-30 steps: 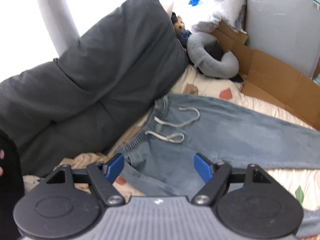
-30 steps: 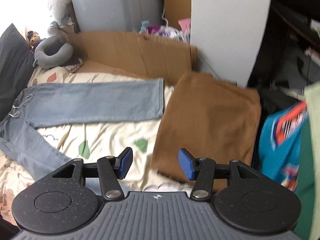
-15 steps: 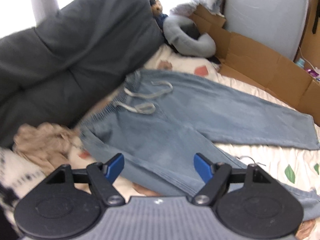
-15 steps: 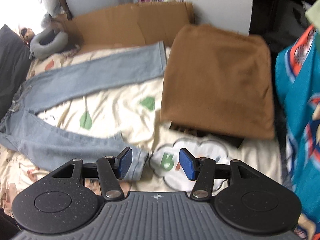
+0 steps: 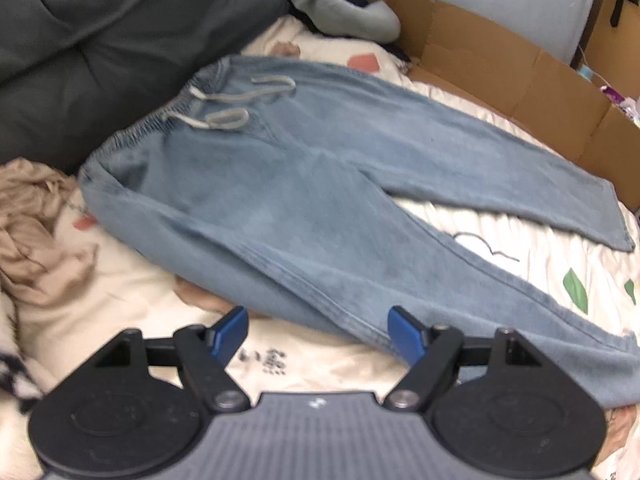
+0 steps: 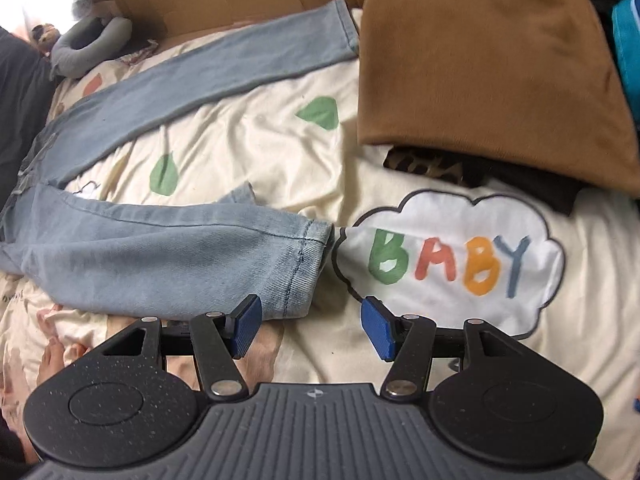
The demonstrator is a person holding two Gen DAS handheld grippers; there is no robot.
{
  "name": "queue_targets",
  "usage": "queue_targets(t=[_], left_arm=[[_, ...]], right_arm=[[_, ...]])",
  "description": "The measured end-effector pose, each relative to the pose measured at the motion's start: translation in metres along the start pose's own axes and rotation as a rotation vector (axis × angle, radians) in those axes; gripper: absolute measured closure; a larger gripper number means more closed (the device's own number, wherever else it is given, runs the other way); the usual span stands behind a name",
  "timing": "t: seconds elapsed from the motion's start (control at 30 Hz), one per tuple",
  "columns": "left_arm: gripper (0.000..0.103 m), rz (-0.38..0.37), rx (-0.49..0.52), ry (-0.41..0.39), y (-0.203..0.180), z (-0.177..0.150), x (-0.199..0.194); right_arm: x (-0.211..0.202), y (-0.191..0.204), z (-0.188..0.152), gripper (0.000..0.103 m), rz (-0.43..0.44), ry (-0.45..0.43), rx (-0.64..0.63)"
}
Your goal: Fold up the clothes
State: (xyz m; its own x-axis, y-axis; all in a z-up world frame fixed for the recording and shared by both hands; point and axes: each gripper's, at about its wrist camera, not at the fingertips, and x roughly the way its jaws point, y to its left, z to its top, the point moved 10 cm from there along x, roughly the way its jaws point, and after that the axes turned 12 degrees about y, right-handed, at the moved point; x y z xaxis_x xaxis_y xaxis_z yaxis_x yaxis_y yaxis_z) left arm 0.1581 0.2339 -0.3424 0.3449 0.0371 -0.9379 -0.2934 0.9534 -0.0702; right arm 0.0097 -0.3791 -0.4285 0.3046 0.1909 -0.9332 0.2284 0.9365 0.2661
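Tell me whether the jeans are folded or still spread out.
Spread out, not folded. The jeans lie flat on the bedsheet, both legs splayed apart in a V, waistband and drawstring exposed.

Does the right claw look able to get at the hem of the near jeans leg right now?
Probably yes. The right claw is open and empty, and the near hem of the jeans lies flat just ahead of it, with nothing over it.

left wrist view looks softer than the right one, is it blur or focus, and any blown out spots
Left wrist view: motion blur smears the jeans and drawstring, while the gripper's own fingers stay crisp; fisheye bends the cardboard edge. Right wrist view: sharper, the BABY print reads cleanly, the jeans hem stitching shows; only the top left corner by the neck pillow is blown out.
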Motion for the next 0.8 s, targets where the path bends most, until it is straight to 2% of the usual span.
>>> queue_targets(t=[0.23, 0.27, 0.3, 0.33, 0.37, 0.4, 0.57, 0.8], left_arm=[[0.024, -0.001, 0.004, 0.026, -0.014, -0.007, 0.031], [0.025, -0.001, 0.006, 0.031, -0.017, -0.008, 0.034], [0.025, -0.002, 0.008, 0.035, -0.019, -0.008, 0.036], [0.025, -0.004, 0.011, 0.035, -0.022, -0.009, 0.037], [0.025, -0.007, 0.014, 0.034, -0.023, -0.008, 0.038], [0.025, -0.010, 0.016, 0.031, -0.025, -0.008, 0.038], [0.025, -0.013, 0.019, 0.026, -0.028, -0.007, 0.035], [0.026, -0.011, 0.006, 0.013, -0.028, 0.001, 0.027]], right_arm=[[0.027, 0.009, 0.013, 0.042, 0.031, 0.005, -0.008], [0.027, 0.012, 0.015, 0.046, 0.042, -0.002, -0.019], [0.027, 0.014, 0.017, 0.060, 0.041, 0.000, -0.031], [0.027, 0.015, 0.019, 0.067, 0.040, 0.001, -0.042], [0.027, 0.017, 0.021, 0.082, 0.039, 0.003, -0.054], [0.025, 0.018, 0.023, 0.084, 0.047, 0.000, -0.057], [-0.002, 0.033, 0.043, 0.087, 0.083, -0.069, -0.104], [-0.040, 0.067, 0.095, 0.088, 0.123, -0.163, -0.168]])
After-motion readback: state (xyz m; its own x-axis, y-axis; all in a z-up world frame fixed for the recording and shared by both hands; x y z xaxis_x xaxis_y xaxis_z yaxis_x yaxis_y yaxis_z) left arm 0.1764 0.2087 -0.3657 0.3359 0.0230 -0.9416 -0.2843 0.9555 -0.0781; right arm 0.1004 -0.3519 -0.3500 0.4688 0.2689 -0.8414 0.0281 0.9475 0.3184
